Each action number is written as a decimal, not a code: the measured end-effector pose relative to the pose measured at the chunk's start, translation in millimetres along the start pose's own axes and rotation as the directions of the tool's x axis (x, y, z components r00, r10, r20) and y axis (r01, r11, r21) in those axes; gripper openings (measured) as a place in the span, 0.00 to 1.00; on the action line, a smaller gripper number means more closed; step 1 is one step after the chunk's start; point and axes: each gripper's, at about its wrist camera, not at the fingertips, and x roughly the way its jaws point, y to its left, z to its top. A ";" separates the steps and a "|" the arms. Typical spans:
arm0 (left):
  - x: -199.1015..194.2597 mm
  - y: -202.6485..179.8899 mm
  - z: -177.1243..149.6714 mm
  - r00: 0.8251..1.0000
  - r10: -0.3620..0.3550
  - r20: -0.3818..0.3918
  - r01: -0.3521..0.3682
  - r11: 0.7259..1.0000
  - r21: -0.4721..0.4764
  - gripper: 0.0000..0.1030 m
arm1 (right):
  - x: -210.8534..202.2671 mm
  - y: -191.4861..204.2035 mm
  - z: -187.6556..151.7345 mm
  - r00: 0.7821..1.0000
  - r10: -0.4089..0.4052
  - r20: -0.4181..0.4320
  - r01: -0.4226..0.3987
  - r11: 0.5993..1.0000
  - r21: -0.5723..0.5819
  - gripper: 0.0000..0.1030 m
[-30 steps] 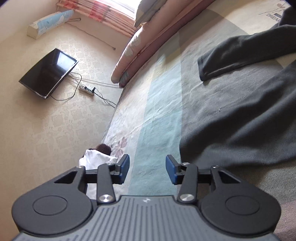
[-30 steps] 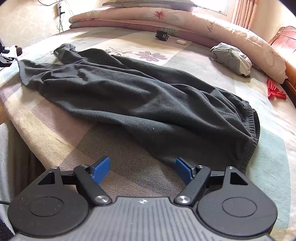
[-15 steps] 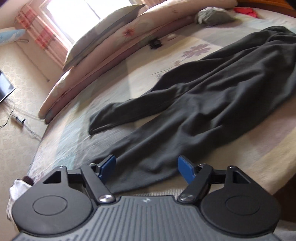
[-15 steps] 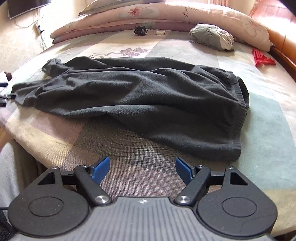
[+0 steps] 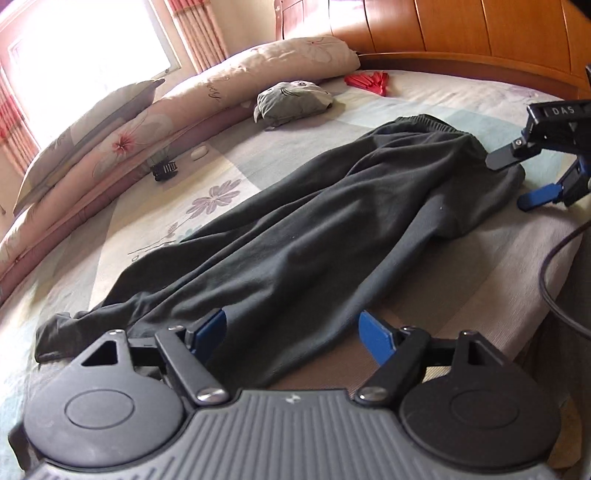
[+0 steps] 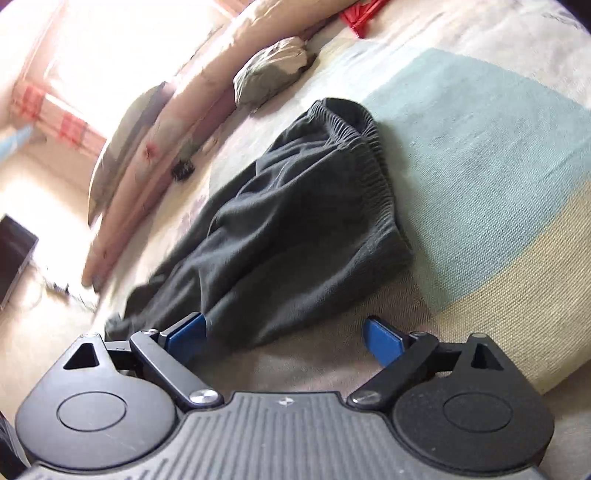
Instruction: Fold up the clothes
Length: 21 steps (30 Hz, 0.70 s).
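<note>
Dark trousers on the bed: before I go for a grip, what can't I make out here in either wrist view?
- Near leg cuff of the dark trousers: left wrist view, hidden behind the left gripper.
- Leg ends: right wrist view, smeared by blur, partly behind the right gripper.
- Whether the right gripper's upper finger touches the waistband: left wrist view, unclear.
- Small dark item by the pillows: too small.

Trousers (image 5: 314, 229) lie lengthwise on the bed (image 5: 461, 266), leg ends just before the left gripper (image 5: 295, 330), waistband (image 6: 373, 162) at the far end, close by the right gripper (image 5: 517, 181) in the left view. Behind the trousers: a bundle (image 5: 291, 99) and a clip (image 5: 165, 170), both near the pillows (image 5: 207, 88) along the far edge. Headboard (image 5: 480, 33) stands beyond the waistband end.
</note>
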 end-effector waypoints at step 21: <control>-12.2 15.2 -4.2 0.997 0.070 -0.022 -0.073 0.991 -0.115 0.81 | 18.7 -4.9 5.6 0.978 -0.135 0.161 0.138 0.990 -0.004 0.29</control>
